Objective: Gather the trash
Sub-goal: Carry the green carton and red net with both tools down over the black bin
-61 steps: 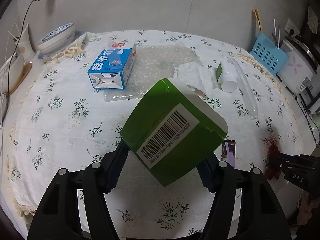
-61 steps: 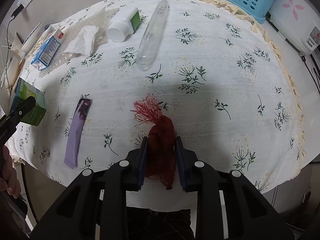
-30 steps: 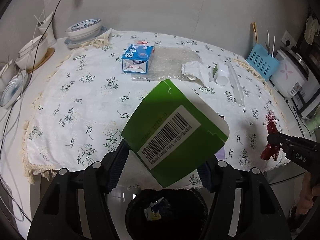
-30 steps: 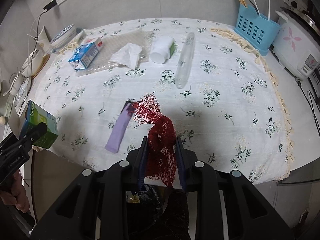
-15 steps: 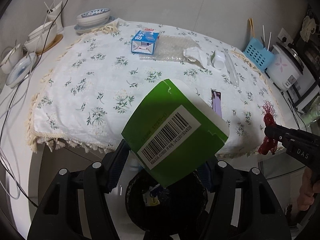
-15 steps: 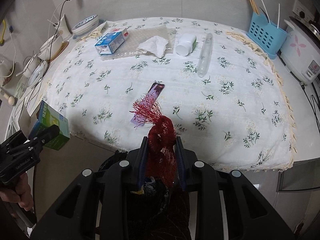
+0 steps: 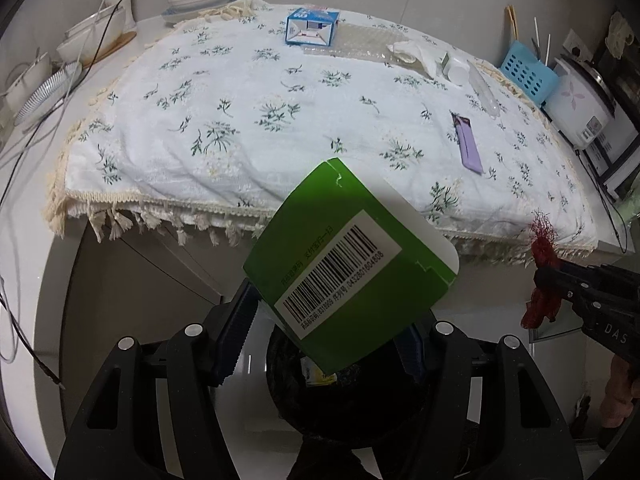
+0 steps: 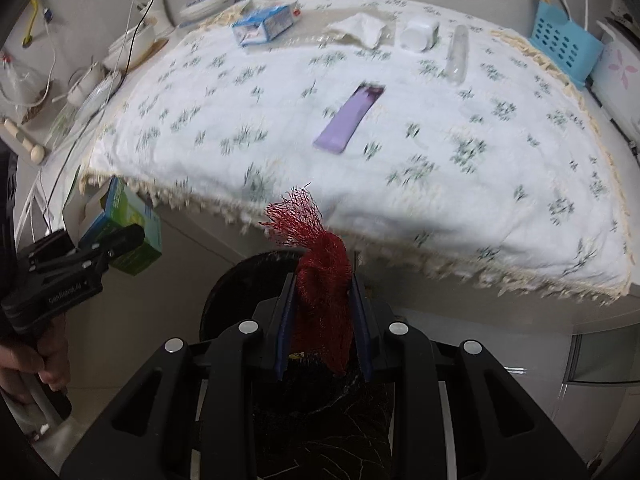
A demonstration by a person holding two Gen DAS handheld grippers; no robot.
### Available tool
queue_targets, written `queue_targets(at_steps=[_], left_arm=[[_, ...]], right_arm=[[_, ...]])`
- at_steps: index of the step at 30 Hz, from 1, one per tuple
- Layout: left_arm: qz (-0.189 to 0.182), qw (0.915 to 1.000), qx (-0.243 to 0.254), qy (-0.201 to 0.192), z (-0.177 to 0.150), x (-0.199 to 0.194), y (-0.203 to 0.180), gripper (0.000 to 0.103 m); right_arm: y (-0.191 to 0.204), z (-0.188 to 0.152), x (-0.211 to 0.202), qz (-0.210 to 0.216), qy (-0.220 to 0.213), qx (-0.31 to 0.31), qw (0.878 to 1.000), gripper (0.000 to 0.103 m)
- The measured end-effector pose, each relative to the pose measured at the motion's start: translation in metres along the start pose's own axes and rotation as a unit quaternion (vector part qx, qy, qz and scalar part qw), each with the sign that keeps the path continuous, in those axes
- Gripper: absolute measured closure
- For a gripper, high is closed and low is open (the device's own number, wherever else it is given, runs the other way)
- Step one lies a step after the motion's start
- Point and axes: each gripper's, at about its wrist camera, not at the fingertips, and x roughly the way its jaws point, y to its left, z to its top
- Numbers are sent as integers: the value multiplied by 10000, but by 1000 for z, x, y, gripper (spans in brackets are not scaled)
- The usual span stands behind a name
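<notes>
You hold both tongs over the bin [image 7: 344, 396] at lower centre, left tongs [image 7: 332, 340] grasping the green box [image 7: 344, 268], right tongs [image 8: 322, 316] clenched on red netting [image 8: 320, 280], ready for dropping.

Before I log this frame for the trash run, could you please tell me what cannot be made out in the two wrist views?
- Bin contents: left wrist view, mostly covered by the green box in the left gripper.
- Bin rim and inside: right wrist view, hidden behind the red net and right gripper.
- Tablecloth pattern: right wrist view, motion-blurred.
- Blue carton print: too small in both views.
</notes>
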Motion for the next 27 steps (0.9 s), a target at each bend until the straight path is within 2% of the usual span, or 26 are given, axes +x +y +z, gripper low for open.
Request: queue_targets(at_steps=[7, 15, 19, 27], left_arm=[[55, 9996, 26, 277, -27, 35, 8, 41], [118, 9980, 110, 613, -47, 76, 8, 41], [229, 9968, 324, 698, -51, 90, 0, 41], [156, 9941, 558, 917, -60, 119, -19, 41]], right_arm=[[7, -30, 42, 41, 430, -122, 9990, 78], [2, -48, 79, -45, 789, -147, 9968, 78], [-4, -54, 87, -60, 863, -56, 9962, 78], [-25, -65, 82, -160, 864, 173, 9960, 78]])
